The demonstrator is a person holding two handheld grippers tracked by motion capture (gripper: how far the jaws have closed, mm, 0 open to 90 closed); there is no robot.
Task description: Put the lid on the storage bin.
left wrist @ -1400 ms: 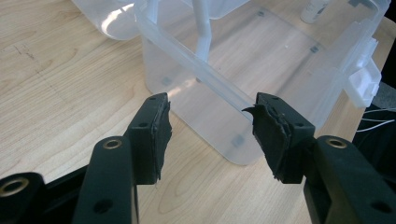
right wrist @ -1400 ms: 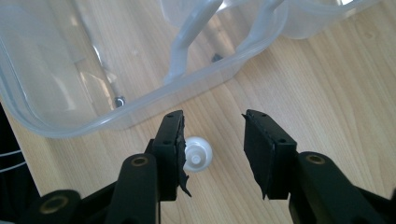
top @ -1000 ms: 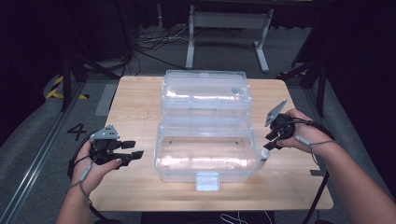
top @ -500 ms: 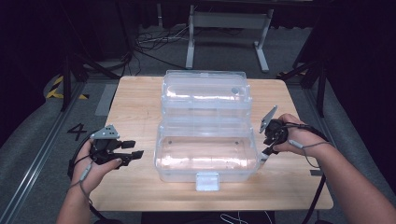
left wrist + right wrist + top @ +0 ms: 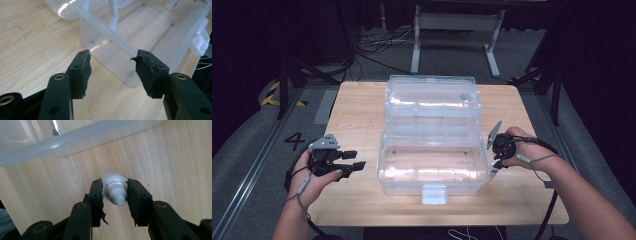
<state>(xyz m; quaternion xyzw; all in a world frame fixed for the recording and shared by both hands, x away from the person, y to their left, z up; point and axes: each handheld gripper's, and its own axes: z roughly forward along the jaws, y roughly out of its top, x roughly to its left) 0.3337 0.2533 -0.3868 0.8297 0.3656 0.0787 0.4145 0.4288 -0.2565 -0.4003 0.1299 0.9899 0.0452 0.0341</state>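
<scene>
Right tool (image 5: 114,192): jaws just closing, pads against both sides of a small white bottle (image 5: 114,188) standing on the tabletop (image 5: 162,157) just beside the clear box (image 5: 434,150), on its right. Left tool (image 5: 111,67): jaws apart, empty, aimed at the box's left corner, not touching

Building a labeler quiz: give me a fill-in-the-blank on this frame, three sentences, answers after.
1. The right tool has its jaws around a small white ____.
2. The clear plastic box stands on the wooden table with its lid ____.
3. The left tool has nothing between its jaws, which stand ____.

Missing words: bottle; open; open
</scene>
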